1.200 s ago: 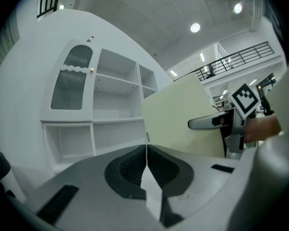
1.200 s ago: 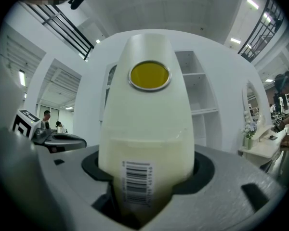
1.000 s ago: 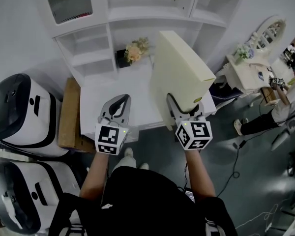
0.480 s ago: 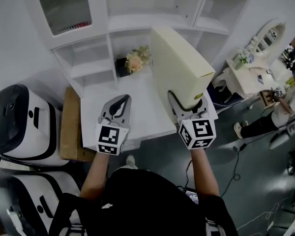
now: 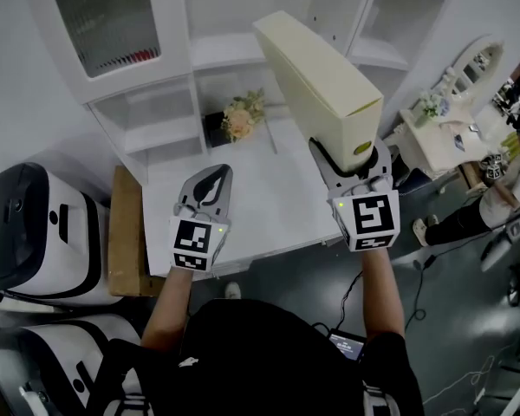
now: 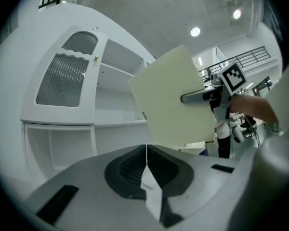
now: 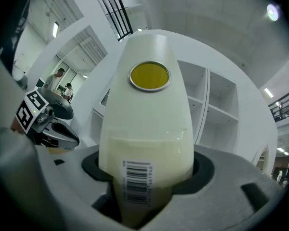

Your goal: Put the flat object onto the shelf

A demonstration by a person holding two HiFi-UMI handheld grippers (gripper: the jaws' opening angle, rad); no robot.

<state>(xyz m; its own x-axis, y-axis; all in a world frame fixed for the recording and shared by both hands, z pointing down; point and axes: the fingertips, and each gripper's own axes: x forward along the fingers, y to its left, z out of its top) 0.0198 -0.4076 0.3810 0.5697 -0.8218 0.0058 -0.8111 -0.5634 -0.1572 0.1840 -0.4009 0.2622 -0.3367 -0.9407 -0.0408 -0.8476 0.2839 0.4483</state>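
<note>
Clamped on the near end of the flat cream box (image 5: pixel 316 81), the right gripper (image 5: pixel 351 152) has a jaw pressed against each broad face. In the right gripper view the box (image 7: pixel 144 124) fills the gap between the jaws, with a barcode label (image 7: pixel 136 182) low on its narrow end and a yellow round sticker (image 7: pixel 149 76) higher up. The box stands on edge in the air above the white desk top (image 5: pixel 243 189), its length running away from the person toward the white shelf unit (image 5: pixel 225 50). Its far end seems to hang in front of the middle shelves, though the head view does not show whether it touches them. The left gripper (image 5: pixel 212 173) hovers over the desk beside the box and apart from it, jaws together with nothing between them. Under the shelves, flowers (image 5: pixel 241 115) stand at the back of the desk. Off to the right are a dressing table (image 5: pixel 442 120) and a person (image 5: pixel 494 198).
</note>
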